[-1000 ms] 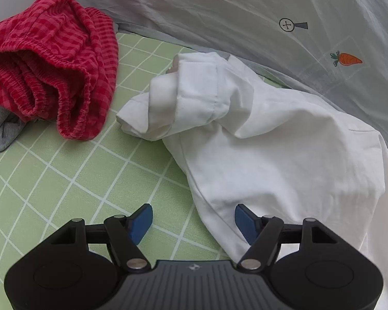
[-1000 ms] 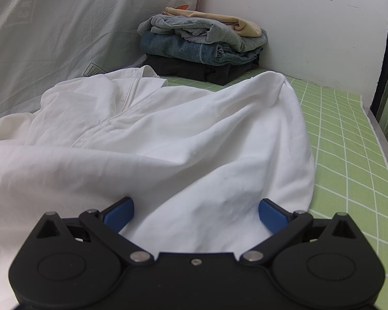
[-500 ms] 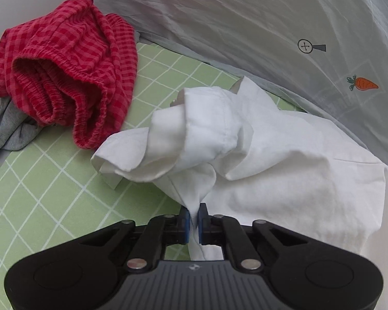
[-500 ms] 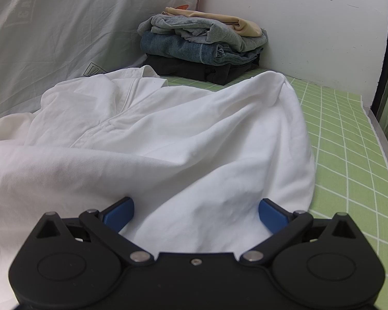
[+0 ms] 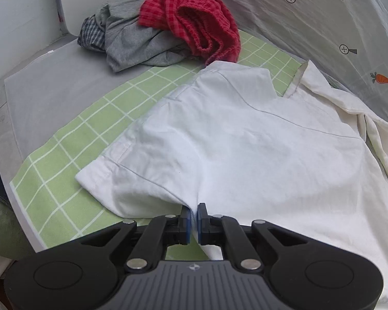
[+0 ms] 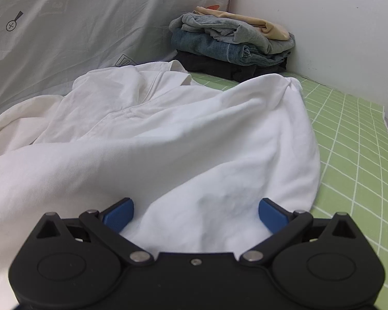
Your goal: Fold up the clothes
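Since a second ago my left tool [image 5: 193,215] pinches the white shirt [image 5: 245,139], its sleeve now spread on the green checked mat [image 5: 64,155]; right tool [image 6: 196,211] spread; folded stack [image 6: 232,44] done, shirt and crumpled pile [image 5: 168,33] left.

You are looking at a green checked sheet [image 5: 72,152] that is covering the bed, with a grey mattress edge [image 5: 51,87] showing beside it. A pale printed fabric wall [image 5: 323,20], bearing a small carrot print [image 5: 380,78], is hanging behind. A white wall [image 6: 336,25] is standing at the corner in your right view.
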Demonstrator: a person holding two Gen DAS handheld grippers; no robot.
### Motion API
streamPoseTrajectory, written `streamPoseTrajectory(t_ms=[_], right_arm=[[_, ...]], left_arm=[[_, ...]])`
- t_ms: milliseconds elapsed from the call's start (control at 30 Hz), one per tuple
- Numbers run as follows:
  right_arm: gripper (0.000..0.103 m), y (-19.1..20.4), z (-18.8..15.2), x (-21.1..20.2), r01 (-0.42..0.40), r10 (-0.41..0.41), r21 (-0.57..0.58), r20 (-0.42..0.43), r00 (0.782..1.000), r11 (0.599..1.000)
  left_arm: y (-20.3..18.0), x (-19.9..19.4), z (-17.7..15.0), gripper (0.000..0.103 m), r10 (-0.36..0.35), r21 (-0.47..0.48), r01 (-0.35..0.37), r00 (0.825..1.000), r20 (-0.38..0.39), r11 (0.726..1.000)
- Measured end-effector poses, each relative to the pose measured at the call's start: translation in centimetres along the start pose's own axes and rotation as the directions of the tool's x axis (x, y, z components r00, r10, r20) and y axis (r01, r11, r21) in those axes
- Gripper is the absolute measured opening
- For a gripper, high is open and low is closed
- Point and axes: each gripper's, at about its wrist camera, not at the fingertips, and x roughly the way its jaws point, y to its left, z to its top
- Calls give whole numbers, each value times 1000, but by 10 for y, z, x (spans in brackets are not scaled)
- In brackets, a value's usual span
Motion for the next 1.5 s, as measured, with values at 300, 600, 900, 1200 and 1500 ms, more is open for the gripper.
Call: streamPoseTrajectory(t_ms=[300,600,900,1200,1500], right_arm=[[103,-15,-32,-42,-100,100,-107,-5,995,989],[103,-32,-66,-84,-177,173,-148,-37,984,973],[100,-68,-25,-58,-245,226,-138,-143,964,959],[99,-175,61,31,-223,244,182,-107,964,958],[67,-183,97,108,-505,532,177,-179,827,845]], left_arm=[[54,-17,-34,6,37,-21,-37,999,-25,999],[75,-9,-50,11,37,43,-35,999,-38,998],[43,-46,-47,51,15,90,-17,1000,15,996],[-82,-98,-101,76,-13,153,-9,990,141,988],[-208,-146,-173,77,-83,246,46,987,139,968]])
